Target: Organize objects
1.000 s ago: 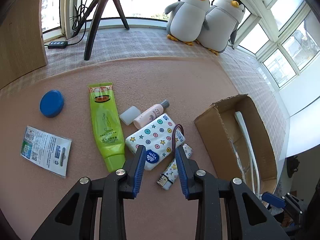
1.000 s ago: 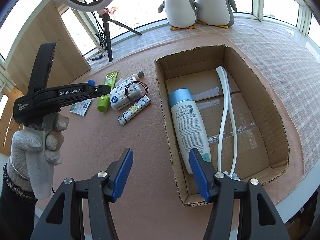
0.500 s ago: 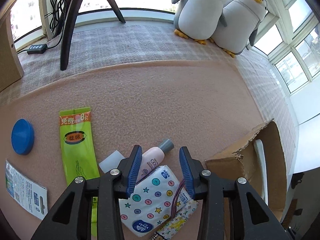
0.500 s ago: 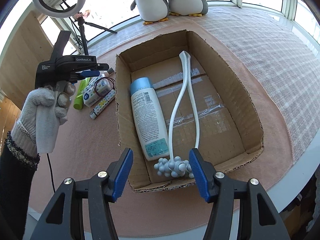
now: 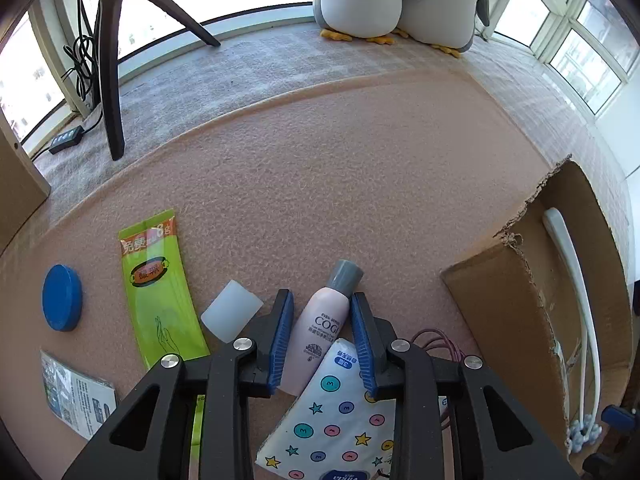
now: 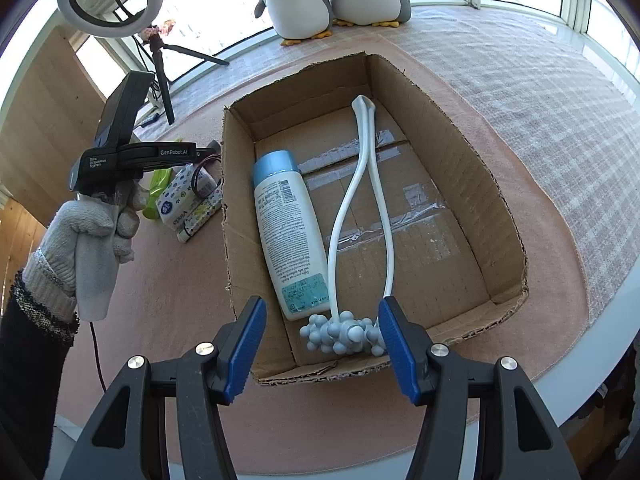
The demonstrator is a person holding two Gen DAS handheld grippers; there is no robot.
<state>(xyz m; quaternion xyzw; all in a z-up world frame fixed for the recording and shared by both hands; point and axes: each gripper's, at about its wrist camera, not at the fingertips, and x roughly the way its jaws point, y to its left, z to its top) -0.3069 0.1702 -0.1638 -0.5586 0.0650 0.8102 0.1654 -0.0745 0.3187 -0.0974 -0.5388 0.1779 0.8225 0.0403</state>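
My L tongs (image 5: 321,336) straddling pink bottle (image 5: 320,330) on the surface, pads narrow, grip on it unclear, tissue pack (image 5: 340,420) just below, R tongs (image 6: 320,350) wide apart over box (image 6: 472,152), big bottle (image 6: 290,232) and massager (image 6: 360,216) inside

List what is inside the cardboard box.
Inside the cardboard box: a white bottle with a blue cap and a white two-armed massager. Anything beneath them is hidden.
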